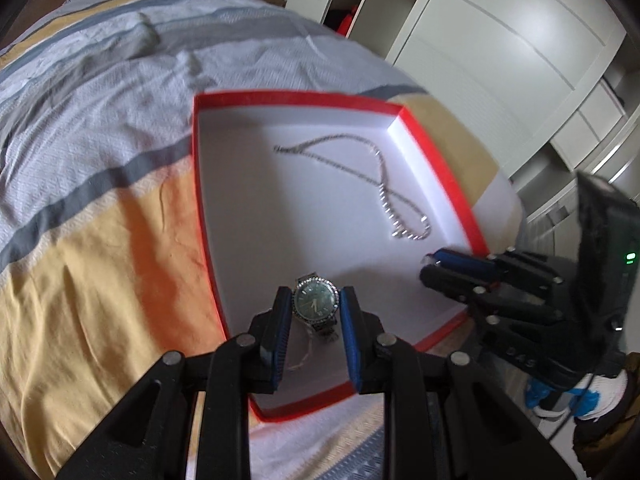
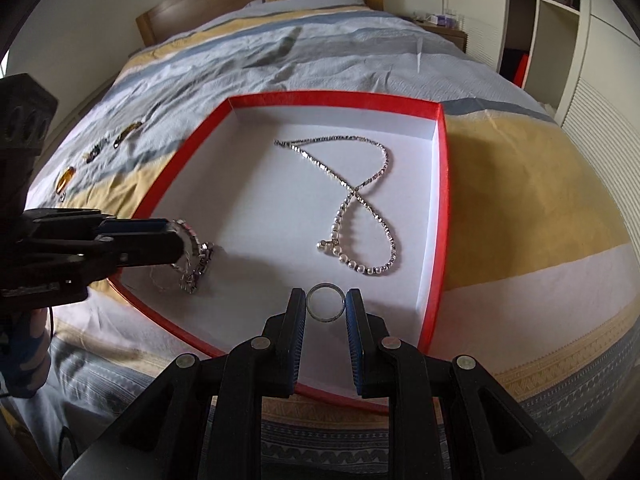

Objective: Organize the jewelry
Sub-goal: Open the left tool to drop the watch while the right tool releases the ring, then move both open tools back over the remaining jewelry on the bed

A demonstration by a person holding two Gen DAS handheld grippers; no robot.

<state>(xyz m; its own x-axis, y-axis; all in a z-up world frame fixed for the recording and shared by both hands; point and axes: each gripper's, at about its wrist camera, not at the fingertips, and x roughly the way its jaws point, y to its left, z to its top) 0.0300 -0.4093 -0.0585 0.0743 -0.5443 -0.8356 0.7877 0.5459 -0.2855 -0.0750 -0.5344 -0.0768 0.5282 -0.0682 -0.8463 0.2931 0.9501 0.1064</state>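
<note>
Over the red-rimmed white box [image 2: 440, 184], the left gripper [image 1: 312, 304] pinches a green-faced metal watch [image 1: 316, 300]; the right gripper [image 2: 325, 304] clamps a thin silver ring [image 2: 326, 302].

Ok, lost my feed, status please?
Left gripper shut on watch. Right gripper shut on ring. Both over red box; necklace inside. Nothing blocking.

Striped bed [image 2: 500, 152], white wardrobe [image 1: 500, 40]
</note>
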